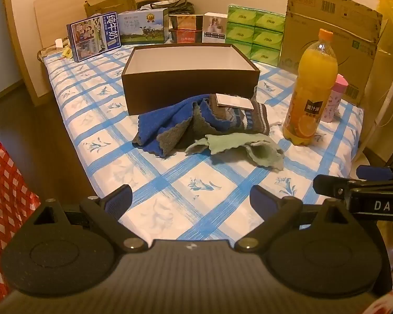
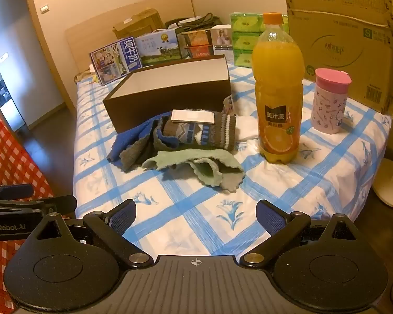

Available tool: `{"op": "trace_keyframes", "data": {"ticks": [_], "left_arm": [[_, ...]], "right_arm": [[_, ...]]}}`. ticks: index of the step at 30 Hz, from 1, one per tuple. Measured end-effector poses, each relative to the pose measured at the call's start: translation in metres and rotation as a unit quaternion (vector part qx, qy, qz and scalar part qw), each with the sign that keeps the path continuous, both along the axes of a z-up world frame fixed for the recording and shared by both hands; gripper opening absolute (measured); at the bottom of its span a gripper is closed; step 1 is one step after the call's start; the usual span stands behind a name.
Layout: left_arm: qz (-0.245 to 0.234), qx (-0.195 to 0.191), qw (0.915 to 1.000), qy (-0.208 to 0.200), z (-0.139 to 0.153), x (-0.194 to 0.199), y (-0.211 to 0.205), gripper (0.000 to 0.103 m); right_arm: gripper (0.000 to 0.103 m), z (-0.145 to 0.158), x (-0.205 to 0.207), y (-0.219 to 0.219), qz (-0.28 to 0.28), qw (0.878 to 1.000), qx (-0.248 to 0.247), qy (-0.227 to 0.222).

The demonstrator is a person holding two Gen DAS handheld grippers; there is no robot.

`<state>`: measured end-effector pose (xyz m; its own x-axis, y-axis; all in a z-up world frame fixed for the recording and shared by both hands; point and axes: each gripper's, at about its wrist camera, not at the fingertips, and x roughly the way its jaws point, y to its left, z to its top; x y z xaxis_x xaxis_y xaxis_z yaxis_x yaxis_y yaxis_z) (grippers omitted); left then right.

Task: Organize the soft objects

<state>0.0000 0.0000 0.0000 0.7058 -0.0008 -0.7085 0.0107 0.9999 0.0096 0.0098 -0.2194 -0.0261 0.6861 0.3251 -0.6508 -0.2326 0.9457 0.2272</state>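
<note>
A blue and grey cloth (image 1: 165, 125) (image 2: 131, 141), brown patterned socks with a white card label (image 1: 243, 117) (image 2: 204, 130) and a pale green cloth (image 1: 238, 146) (image 2: 196, 164) lie in a heap on the checked table. An open dark brown box (image 1: 186, 83) (image 2: 170, 89) with a white, empty inside stands just behind the heap. My left gripper (image 1: 191, 198) is open and empty, hovering in front of the heap. My right gripper (image 2: 196, 214) is open and empty, also in front of the heap. The right gripper shows at the right edge of the left wrist view (image 1: 353, 180).
An orange juice bottle (image 1: 311, 89) (image 2: 277, 89) and a pink cup (image 1: 335, 99) (image 2: 330, 99) stand right of the heap. Milk cartons (image 1: 118, 34), green tissue packs (image 1: 256, 34) and a cardboard box (image 1: 332, 31) line the back. The floor drops off at the left.
</note>
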Motion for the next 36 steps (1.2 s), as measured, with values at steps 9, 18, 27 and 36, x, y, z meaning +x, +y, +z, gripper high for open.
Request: {"op": "trace_keyframes", "data": {"ticks": [9, 18, 27, 36], "left_arm": [[-0.001, -0.002, 1.0000, -0.001, 0.0002, -0.0009, 0.0009, 0.096], [0.001, 0.000, 1.0000, 0.001, 0.0003, -0.0003, 0.0004, 0.096], [0.001, 0.000, 1.0000, 0.002, -0.0060, -0.0021, 0.0012, 0.096], [0.000, -0.001, 1.0000, 0.002, -0.0083, -0.0022, 0.0027, 0.096]], "right_arm": [[0.098, 0.0003, -0.0007, -0.0002, -0.001, 1.000, 0.000, -0.001], [0.098, 0.0001, -0.0004, 0.0001, 0.000, 1.000, 0.001, -0.001], [0.098, -0.0002, -0.0002, 0.0003, 0.000, 1.000, 0.001, -0.002], [0.098, -0.0004, 0.0000, 0.0006, 0.000, 1.000, 0.001, -0.003]]}}
